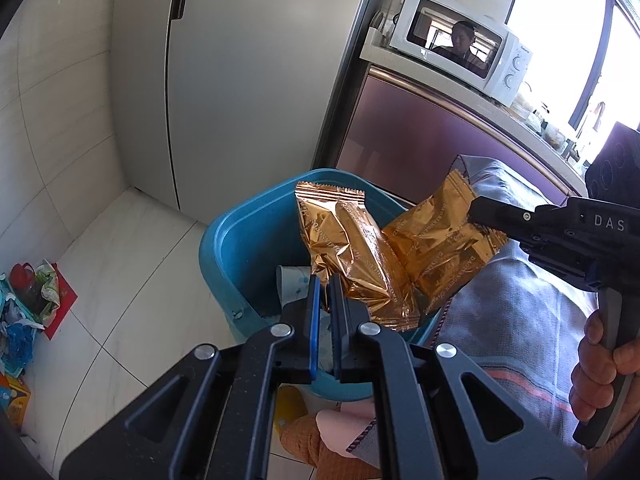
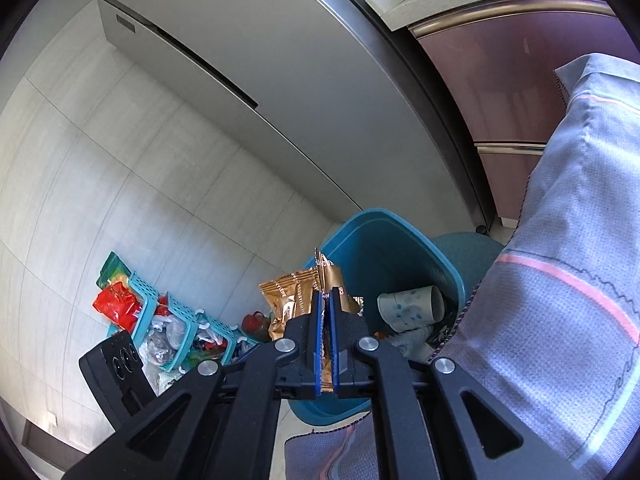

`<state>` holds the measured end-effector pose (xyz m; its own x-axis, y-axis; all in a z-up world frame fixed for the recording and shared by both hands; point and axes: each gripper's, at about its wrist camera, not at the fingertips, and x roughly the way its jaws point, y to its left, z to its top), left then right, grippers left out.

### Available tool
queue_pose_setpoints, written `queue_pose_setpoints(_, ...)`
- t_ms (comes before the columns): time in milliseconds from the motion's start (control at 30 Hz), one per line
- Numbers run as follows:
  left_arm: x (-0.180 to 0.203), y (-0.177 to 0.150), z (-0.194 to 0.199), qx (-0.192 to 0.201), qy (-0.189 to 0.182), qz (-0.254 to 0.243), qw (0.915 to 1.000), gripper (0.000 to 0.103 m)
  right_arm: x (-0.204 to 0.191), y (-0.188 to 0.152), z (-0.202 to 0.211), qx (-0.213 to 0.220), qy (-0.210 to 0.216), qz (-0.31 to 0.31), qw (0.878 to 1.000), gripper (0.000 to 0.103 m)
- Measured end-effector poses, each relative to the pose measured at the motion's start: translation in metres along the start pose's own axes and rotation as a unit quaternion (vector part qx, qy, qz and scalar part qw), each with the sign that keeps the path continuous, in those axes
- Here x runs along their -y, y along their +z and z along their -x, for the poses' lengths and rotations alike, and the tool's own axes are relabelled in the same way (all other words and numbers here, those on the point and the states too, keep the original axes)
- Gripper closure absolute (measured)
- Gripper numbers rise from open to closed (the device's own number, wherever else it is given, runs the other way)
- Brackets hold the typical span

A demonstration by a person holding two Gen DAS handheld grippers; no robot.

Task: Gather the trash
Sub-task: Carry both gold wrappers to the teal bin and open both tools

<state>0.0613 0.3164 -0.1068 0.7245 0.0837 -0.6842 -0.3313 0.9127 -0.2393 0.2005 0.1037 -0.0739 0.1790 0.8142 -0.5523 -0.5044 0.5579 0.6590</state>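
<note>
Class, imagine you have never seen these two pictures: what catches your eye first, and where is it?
Two shiny gold snack wrappers, one pinched by the left gripper, the other by the right gripper, hang over a blue bin holding a paper cup. A white microwave sits at upper right.

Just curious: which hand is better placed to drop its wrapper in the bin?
Probably left: the left gripper holds the left wrapper over the open blue bin; the right gripper's right wrapper overlaps rim and cloth.
</note>
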Motion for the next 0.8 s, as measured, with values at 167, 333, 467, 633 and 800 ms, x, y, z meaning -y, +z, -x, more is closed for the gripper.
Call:
queue_pose_setpoints(167,0.002,-0.001,-0.008,-0.007,0.001,-0.003,1.0000,0.098,0.001,0.000,-0.007,-0.010,-0.007,0.000,1.000,0.099)
queue_pose_setpoints(333,0.003,-0.003,-0.018,-0.015,0.003,-0.003,0.9999,0.092,0.005,-0.002,-0.012,-0.019,-0.013,-0.005,1.000,0.097)
queue_pose_setpoints(467,0.004,-0.005,-0.020,-0.016,0.001,-0.004,0.9999,0.085,0.006,-0.004,-0.010,-0.017,-0.016,-0.006,1.000,0.093)
queue_pose_setpoints(633,0.008,-0.007,-0.010,-0.003,-0.013,-0.009,0.9999,0.073,0.006,-0.008,0.002,-0.008,-0.017,0.002,1.000,0.086)
queue_pose_setpoints(800,0.024,-0.008,0.006,0.013,-0.040,-0.027,0.9987,0.062,0.002,-0.014,0.027,0.007,-0.018,0.020,1.000,0.076)
